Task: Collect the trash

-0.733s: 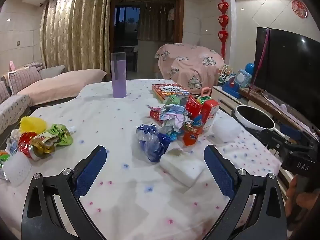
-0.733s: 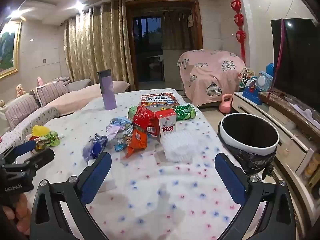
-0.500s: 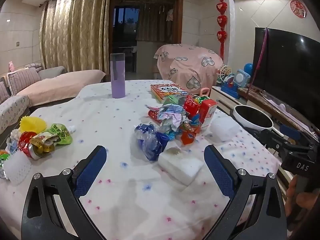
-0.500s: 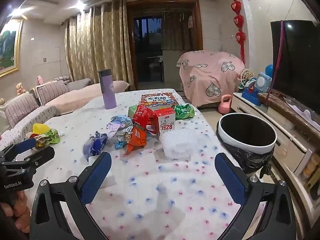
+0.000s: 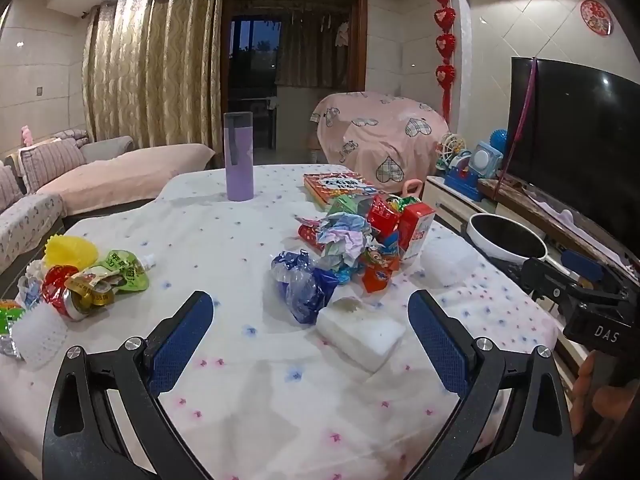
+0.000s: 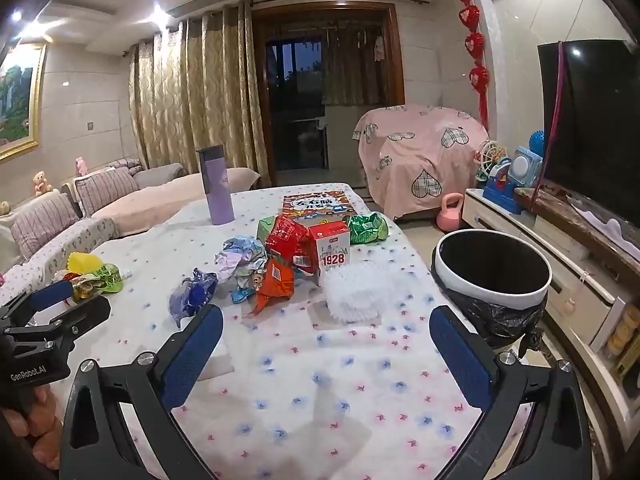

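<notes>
Here, each line names one thing you had in front of you.

Left gripper (image 5: 310, 338): you held it above the near table edge, its blue ribbed pads spread wide with nothing between them.
Right gripper (image 6: 326, 348): you held it the same way, its flat blue pads far apart and empty.
Table (image 6: 320, 392): covered in a soft white cloth dotted with small pink and blue flowers.
Trash pile (image 6: 280, 264): a heap of crinkled foil wrappers, crumpled paper and a small red-and-white carton marked 1928, at mid-table ahead of both grippers.
Blue plastic bag (image 5: 306, 284): shiny and scrunched, at the pile's near edge.
White foam block (image 5: 360, 332): flat and rectangular, just beside the bag, nearest your left gripper.
White foam netting (image 6: 354, 290): a puffy mesh lump touching the carton.
Second trash heap (image 5: 84, 276): foil packets and a yellow fluted cup at the table's left edge.
Bin (image 6: 492, 276): round, white-rimmed, lined with black plastic, just beside the table's right edge.
Purple tumbler (image 5: 239, 156): a smooth upright cylinder at the far side.
</notes>
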`<state>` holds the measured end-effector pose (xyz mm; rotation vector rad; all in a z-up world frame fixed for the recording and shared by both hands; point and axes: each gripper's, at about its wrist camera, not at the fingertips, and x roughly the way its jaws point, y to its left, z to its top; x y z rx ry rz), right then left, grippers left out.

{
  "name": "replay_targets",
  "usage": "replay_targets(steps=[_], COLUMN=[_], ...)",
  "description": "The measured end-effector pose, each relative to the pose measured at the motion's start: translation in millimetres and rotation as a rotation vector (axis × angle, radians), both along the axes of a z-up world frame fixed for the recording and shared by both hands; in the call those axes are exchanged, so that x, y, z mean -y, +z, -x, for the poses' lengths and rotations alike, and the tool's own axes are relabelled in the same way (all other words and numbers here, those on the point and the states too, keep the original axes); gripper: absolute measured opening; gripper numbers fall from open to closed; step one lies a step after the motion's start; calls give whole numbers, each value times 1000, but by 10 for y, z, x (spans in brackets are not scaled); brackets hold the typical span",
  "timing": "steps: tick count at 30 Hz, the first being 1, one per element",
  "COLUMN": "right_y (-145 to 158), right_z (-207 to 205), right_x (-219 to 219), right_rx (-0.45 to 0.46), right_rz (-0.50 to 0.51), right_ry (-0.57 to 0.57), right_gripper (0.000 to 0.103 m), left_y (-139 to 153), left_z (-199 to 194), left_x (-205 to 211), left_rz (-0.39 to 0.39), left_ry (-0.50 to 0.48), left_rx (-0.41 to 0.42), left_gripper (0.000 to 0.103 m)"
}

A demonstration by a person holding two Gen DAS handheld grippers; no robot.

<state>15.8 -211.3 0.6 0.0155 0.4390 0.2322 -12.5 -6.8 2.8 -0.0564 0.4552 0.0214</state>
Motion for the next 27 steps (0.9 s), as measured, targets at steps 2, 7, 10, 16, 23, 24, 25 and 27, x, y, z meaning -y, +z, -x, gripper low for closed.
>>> replay_targets(steps=[2,7,10,16,23,24,25,27], right_y=[10,3,6,2,-10,-10,-13,-21], right_z=[12,-8,-3,0,-16,-14,-8,-12], right_x=[3,5,8,13,26,26,30,29], right_rx=[2,3,5,6,5,6,7,6], right_rz=[-2,-6,-8,-21,-33,-34,-35,-37], right_ry=[2,3,3,10,14,15,16,17], right_gripper=[103,103,103,103,103,103,103,103], left_y=[8,22,30,41,55,59,58,57], left_z=[11,26,35,38,44,44,33,30], left_x=[-1,8,9,18,20,18,35,40], left_rz=[-1,-4,-6,-10,-13,-13,-13,-16], left_ry=[1,3,4,3,2,1,0,1], left_rx=[4,11,14,14,12,12,11,11], left_gripper=[100,100,100,100,100,100,100,100])
